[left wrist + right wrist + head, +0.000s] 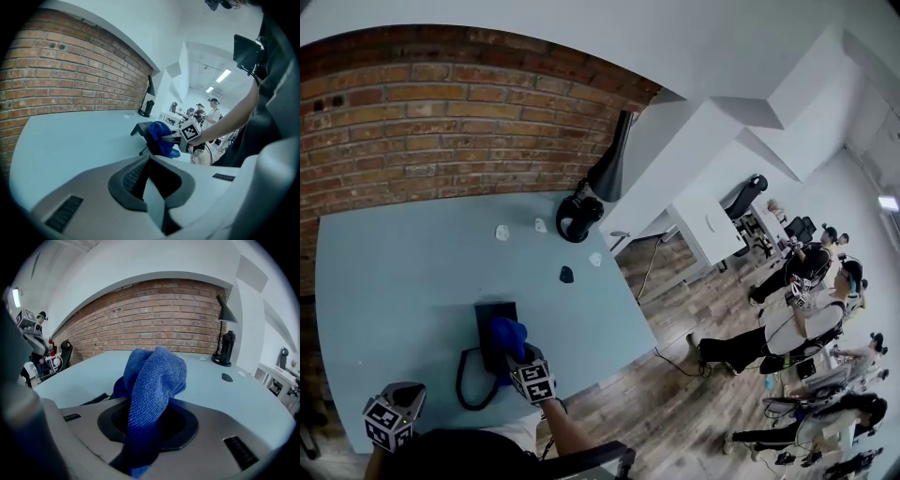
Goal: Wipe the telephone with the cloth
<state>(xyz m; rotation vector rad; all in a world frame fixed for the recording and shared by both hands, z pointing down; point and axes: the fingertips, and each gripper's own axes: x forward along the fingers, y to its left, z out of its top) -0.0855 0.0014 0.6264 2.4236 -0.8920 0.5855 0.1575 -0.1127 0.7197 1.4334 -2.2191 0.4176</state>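
The black telephone lies on the light blue table near its front edge, its coiled cord looping toward me. My right gripper is shut on the blue cloth and holds it on top of the telephone. In the right gripper view the cloth stands bunched between the jaws and hides most of the telephone. My left gripper hangs at the front left corner, apart from the telephone, jaws together with nothing in them. From the left gripper view, the cloth covers the telephone.
A black lamp and a black flask stand at the table's far right by the brick wall. Small white scraps and a dark oval piece lie behind the telephone. Several people are on the floor at right.
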